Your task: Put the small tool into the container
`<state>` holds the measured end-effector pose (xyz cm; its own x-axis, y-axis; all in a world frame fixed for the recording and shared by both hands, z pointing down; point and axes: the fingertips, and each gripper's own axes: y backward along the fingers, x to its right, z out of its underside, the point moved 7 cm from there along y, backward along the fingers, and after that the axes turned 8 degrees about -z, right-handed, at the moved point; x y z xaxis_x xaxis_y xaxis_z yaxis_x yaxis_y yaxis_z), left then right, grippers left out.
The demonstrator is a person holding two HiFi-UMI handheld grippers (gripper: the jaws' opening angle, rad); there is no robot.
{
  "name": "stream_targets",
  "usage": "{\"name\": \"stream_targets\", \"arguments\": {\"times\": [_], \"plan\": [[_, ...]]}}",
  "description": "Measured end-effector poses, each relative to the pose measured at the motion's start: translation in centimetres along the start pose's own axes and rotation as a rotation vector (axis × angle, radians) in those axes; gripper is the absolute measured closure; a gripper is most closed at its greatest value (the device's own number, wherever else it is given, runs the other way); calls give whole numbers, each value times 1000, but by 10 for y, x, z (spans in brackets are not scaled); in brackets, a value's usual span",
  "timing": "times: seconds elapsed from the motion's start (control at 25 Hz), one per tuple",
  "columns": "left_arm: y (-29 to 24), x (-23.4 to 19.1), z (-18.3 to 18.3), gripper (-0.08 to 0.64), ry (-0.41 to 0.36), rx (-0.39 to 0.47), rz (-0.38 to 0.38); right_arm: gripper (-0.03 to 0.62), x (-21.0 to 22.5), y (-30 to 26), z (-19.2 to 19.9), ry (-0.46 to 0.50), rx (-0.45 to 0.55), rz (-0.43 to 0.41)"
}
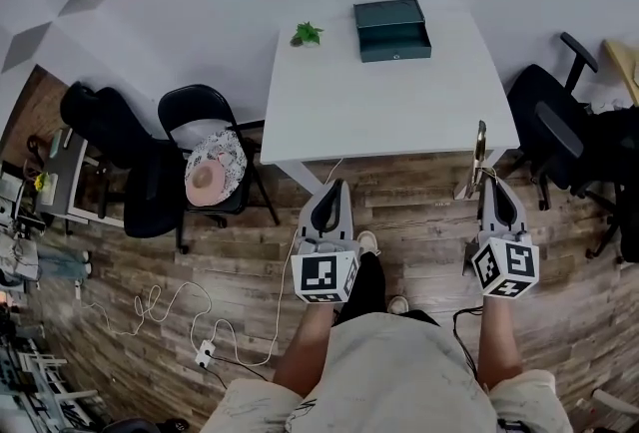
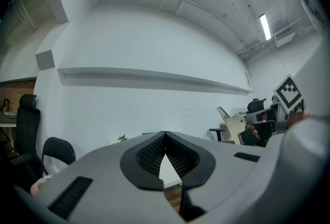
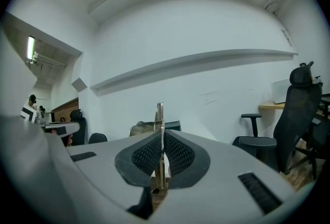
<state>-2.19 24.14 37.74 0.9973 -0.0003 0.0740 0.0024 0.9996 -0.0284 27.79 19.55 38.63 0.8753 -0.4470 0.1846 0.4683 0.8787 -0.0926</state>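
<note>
thin metal strip (image 3: 160, 112) upright, green container (image 1: 391, 29) closed

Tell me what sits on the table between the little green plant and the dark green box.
Nothing. In the head view the white table is bare between the plant and the box.

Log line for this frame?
right gripper: shut on small tool | left gripper: shut, empty | container: on table
</note>
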Motion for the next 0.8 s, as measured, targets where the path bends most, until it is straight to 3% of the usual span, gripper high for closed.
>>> {"name": "stream_targets", "arguments": {"times": [0.32, 0.8], "plan": [[-53, -17, 5, 554, 8, -5, 36, 577, 10, -41, -5, 10, -7, 49], [-149, -75, 7, 554, 27, -22, 69, 577, -3, -140, -22, 43, -34, 85]]}}
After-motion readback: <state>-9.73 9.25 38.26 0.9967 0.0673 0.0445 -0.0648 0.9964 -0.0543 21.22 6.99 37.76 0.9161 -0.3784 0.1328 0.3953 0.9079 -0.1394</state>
